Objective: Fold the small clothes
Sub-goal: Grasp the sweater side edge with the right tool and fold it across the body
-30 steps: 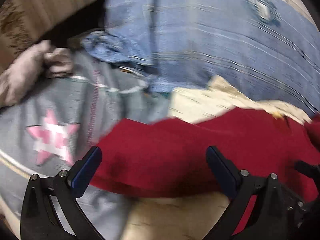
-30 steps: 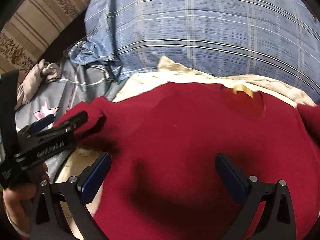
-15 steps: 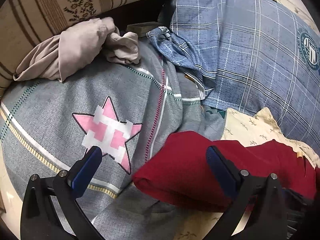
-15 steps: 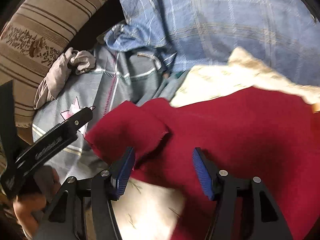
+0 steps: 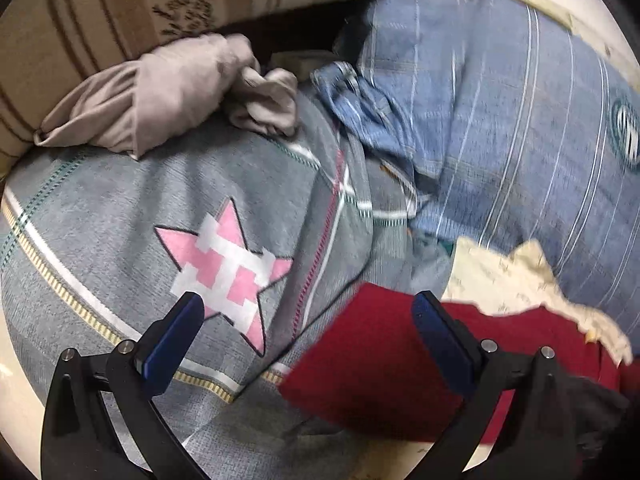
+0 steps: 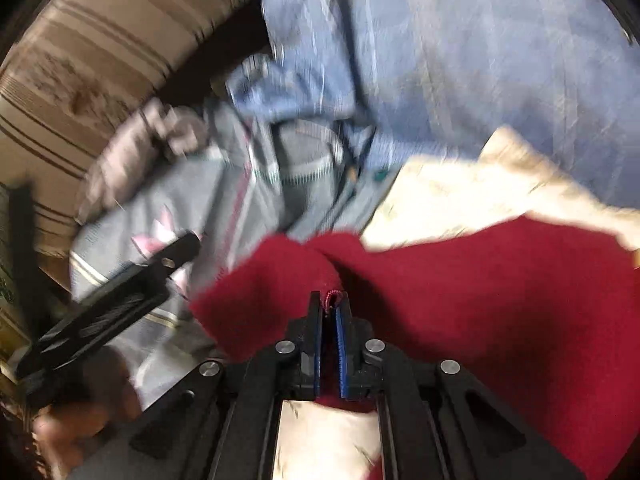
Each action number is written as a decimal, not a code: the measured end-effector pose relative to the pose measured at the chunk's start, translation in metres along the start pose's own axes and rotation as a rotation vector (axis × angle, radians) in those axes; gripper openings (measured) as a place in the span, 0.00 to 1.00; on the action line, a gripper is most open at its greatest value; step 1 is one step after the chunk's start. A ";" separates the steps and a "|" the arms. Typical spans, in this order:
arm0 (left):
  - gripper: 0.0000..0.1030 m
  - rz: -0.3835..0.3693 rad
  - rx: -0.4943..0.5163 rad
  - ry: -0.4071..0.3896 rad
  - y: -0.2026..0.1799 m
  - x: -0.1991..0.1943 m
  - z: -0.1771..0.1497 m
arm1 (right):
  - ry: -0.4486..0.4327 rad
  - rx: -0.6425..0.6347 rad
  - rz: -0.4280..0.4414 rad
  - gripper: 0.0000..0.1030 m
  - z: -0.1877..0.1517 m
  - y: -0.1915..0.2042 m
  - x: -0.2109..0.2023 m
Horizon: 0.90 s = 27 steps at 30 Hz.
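Observation:
A small dark red knit garment (image 6: 500,300) lies spread on a cream cloth (image 6: 460,196) on the bed. My right gripper (image 6: 331,306) is shut on a fold of its red hem, which pokes out between the blue pads. The same red garment (image 5: 380,352) shows at the lower right of the left wrist view, its edge lying under my left gripper (image 5: 308,316). That gripper stands wide open with nothing pinched, hovering over a grey quilt with a pink star (image 5: 224,264). My left gripper's black finger (image 6: 132,284) also appears at the left of the right wrist view, with a hand (image 6: 76,420) below it.
A crumpled beige garment (image 5: 160,96) lies at the back left against a striped cushion (image 5: 100,12). A blue plaid quilt (image 5: 520,140) rises at the back right. The grey star quilt fills the left half of the bed.
My right gripper went from wide open to shut on the red garment's hem and shifted left. My left gripper let go of the red sleeve and swung left over the star quilt.

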State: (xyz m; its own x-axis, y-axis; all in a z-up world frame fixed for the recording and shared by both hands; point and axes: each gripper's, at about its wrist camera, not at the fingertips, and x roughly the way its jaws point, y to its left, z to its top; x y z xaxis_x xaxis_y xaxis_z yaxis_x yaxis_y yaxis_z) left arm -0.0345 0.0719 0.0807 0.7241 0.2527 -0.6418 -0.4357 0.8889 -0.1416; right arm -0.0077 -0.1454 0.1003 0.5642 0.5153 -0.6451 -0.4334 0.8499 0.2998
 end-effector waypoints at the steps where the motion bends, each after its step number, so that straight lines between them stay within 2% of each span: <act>1: 1.00 -0.006 -0.014 -0.007 0.002 -0.002 0.000 | -0.032 -0.010 -0.024 0.05 0.003 -0.006 -0.020; 4: 1.00 -0.022 -0.028 -0.002 0.003 -0.002 -0.001 | -0.097 -0.026 -0.131 0.05 0.009 -0.028 -0.069; 6: 1.00 -0.031 -0.015 0.003 -0.003 -0.003 -0.003 | -0.125 -0.019 -0.248 0.05 0.007 -0.057 -0.103; 9: 1.00 -0.059 0.036 -0.004 -0.019 -0.008 -0.008 | -0.099 0.040 -0.407 0.05 -0.005 -0.105 -0.126; 12: 1.00 -0.099 0.104 -0.008 -0.041 -0.013 -0.016 | -0.049 0.118 -0.549 0.05 -0.022 -0.154 -0.131; 15: 1.00 -0.143 0.176 -0.008 -0.063 -0.016 -0.025 | 0.026 0.197 -0.584 0.05 -0.041 -0.192 -0.121; 17: 1.00 -0.186 0.214 0.000 -0.078 -0.017 -0.031 | 0.044 0.204 -0.606 0.05 -0.048 -0.203 -0.119; 22: 1.00 -0.271 0.270 0.029 -0.099 -0.017 -0.043 | 0.004 0.216 -0.697 0.05 -0.052 -0.222 -0.139; 24: 1.00 -0.284 0.298 0.048 -0.109 -0.014 -0.048 | 0.036 0.241 -0.690 0.06 -0.056 -0.237 -0.134; 27: 1.00 -0.257 0.357 0.077 -0.124 -0.007 -0.059 | 0.091 0.267 -0.672 0.18 -0.063 -0.250 -0.121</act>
State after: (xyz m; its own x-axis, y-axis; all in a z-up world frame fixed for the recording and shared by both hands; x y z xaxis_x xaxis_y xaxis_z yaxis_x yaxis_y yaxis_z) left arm -0.0172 -0.0631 0.0581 0.7370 -0.0113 -0.6758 -0.0245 0.9988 -0.0434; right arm -0.0118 -0.4277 0.0594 0.5826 -0.1285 -0.8025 0.1784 0.9836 -0.0279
